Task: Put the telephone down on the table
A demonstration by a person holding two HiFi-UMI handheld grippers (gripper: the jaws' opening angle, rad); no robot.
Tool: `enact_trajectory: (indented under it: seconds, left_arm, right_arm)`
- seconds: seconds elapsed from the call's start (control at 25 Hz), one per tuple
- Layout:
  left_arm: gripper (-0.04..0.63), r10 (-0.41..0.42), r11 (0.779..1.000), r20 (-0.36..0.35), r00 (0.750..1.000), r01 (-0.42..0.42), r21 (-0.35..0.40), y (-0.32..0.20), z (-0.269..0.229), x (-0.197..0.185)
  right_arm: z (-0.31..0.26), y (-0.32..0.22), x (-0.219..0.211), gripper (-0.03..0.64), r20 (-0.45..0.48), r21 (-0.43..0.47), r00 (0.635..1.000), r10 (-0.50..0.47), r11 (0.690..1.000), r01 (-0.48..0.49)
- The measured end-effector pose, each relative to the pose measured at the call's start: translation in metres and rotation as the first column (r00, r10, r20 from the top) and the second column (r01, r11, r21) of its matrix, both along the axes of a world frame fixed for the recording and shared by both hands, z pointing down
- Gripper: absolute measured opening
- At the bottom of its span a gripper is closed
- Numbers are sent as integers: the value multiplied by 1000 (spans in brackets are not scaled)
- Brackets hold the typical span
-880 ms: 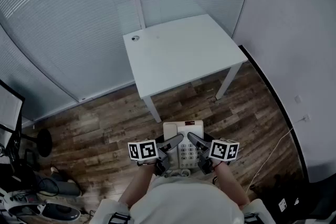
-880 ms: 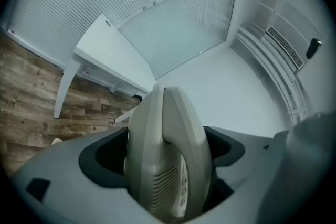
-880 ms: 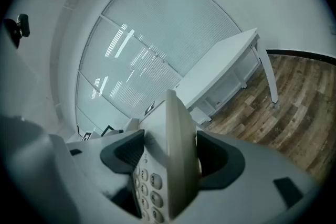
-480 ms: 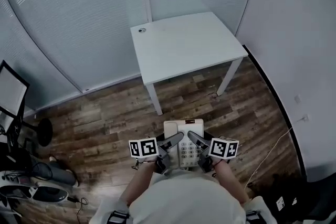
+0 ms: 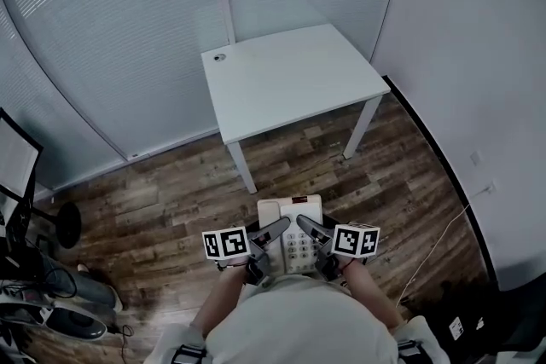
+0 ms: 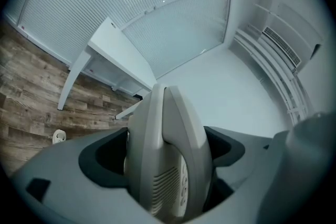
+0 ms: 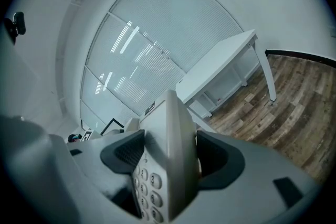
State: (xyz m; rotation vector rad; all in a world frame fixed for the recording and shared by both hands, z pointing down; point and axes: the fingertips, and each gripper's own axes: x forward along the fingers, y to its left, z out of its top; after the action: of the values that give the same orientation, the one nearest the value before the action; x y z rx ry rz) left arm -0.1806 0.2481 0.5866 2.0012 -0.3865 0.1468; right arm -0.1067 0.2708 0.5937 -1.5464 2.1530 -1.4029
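Note:
A pale grey desk telephone [image 5: 290, 222] with a keypad is held in the air in front of the person, above the wooden floor. My left gripper [image 5: 275, 232] is shut on its left edge, where the handset [image 6: 168, 149] fills the left gripper view between the dark pads. My right gripper [image 5: 307, 228] is shut on the phone's right edge [image 7: 170, 157], next to the number keys. The white table [image 5: 286, 77] stands ahead of the phone, some way off, with nothing on it but a small round fitting [image 5: 219, 58] near its far left corner.
Glass walls with blinds [image 5: 111, 30] run behind and left of the table, a plain wall [image 5: 478, 55] to the right. Office chair bases and a monitor [image 5: 17, 175] sit at the far left. A cable [image 5: 435, 243] trails over the floor at the right.
The view shifted slightly; table and phone sit a little further left in the picture than half a second ago. Both grippers keep their hold on the phone.

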Motion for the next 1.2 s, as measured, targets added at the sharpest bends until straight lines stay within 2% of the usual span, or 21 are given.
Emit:
enact_trajectory:
  seconds: [0.6, 1.2]
  left_arm:
    - [430, 12, 1000, 21, 1000, -12, 0, -33, -2, 15]
    - [430, 5, 1000, 21, 1000, -5, -17, -99, 6, 42]
  right_arm:
    - [-1, -32, 14, 318, 23, -5, 1000, 14, 1000, -14]
    - [7, -99, 42, 318, 26, -21, 1000, 16, 1000, -15]
